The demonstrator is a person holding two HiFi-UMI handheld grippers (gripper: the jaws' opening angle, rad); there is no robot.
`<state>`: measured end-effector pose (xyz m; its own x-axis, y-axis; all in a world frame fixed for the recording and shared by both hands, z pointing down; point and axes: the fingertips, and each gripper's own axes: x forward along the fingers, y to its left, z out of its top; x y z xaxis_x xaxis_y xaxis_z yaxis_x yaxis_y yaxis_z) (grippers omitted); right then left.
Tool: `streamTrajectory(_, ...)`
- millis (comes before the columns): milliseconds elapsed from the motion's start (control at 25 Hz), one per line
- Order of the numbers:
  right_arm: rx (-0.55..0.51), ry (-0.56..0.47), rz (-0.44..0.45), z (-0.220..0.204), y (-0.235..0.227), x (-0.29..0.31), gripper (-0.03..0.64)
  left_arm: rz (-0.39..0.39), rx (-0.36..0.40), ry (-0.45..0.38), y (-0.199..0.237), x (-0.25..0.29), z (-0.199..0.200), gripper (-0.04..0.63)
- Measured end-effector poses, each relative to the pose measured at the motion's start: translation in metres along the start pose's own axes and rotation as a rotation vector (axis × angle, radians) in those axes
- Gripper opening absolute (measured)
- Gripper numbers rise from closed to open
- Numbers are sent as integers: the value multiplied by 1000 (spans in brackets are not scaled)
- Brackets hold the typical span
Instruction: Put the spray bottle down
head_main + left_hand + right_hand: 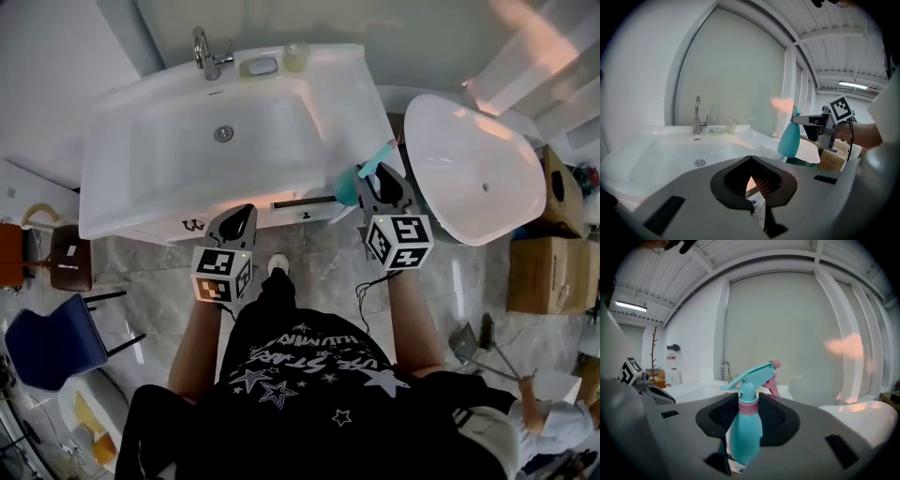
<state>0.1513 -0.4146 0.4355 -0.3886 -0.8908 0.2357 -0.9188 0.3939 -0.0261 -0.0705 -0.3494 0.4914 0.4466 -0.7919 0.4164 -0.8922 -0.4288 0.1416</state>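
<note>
A teal spray bottle (745,432) with a pink trigger and collar stands upright between the jaws of my right gripper (746,418), which is shut on its body. In the head view the right gripper (375,183) holds the spray bottle (349,187) at the right front corner of the white sink (141,103). From the left gripper view, the spray bottle (790,138) hangs in the right gripper (820,126) beside the sink (656,136). My left gripper (236,223) is at the sink's front edge, jaws together and holding nothing (752,187).
A chrome faucet (208,52) stands at the back of the sink, with a soap dish (262,66) and a cup (297,56) beside it. A white oval tub (473,169) stands right of the sink. Cardboard boxes (548,272) sit far right, a blue chair (52,342) left.
</note>
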Motion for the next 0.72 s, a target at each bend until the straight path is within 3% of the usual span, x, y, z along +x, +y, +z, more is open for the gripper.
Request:
streamTrajectory(280, 4, 12, -74, 5, -34, 71, 146, -54, 32, 31, 31, 55, 21, 15)
streamTrajectory(720, 39, 60, -137, -21, -64, 136, 146, -106, 33, 85, 65, 113, 32, 15)
